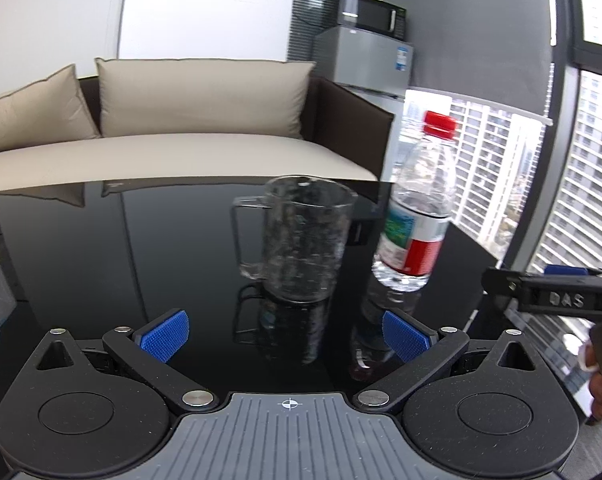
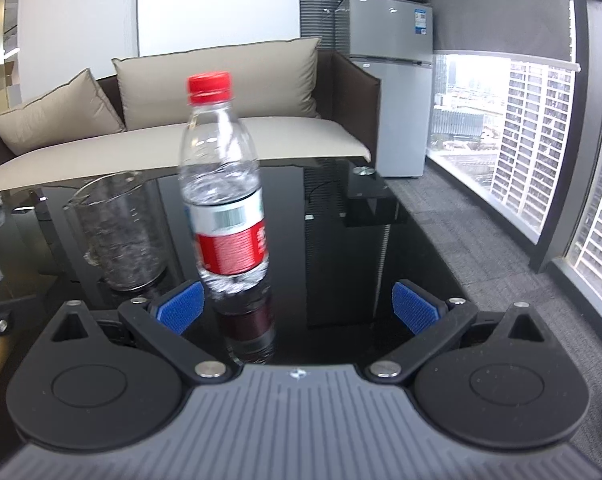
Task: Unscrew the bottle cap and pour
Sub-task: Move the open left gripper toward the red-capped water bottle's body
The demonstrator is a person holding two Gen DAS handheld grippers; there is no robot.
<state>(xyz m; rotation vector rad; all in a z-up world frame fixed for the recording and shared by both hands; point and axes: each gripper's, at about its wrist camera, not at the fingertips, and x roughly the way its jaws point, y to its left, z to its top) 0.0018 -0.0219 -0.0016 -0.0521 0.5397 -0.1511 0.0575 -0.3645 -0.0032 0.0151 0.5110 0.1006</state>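
The fingers (image 1: 165, 336) of the left gripper (image 1: 285, 334) are spread wide and hold nothing; between them only the dark glossy surface (image 1: 81, 248) is seen. The fingers (image 2: 181, 306) of the right gripper (image 2: 299, 306) are also spread apart and empty, and the foot of the bottle (image 2: 225, 200) stands just before the left one of them, not touching it as far as I can tell.

The bottle is upright on the surface, with its red cap (image 2: 209, 86) on and water inside up to about the label. Just beside it, on its left in both views, stands a clear glass jug (image 1: 301, 240) with a handle (image 1: 243, 236) and a spout, also upright and empty. I judge that they are put near each other so that the pouring needs only a short way, and that the cap on top is free for a grip from above.

Both grippers are held low and about level, pointing forward over the surface. In the left view the right gripper shows at the right border, side by side with the left one, with a part of the person's hand (image 1: 599, 392) below it. The task seems not yet begun: neither gripper is closed on anything.
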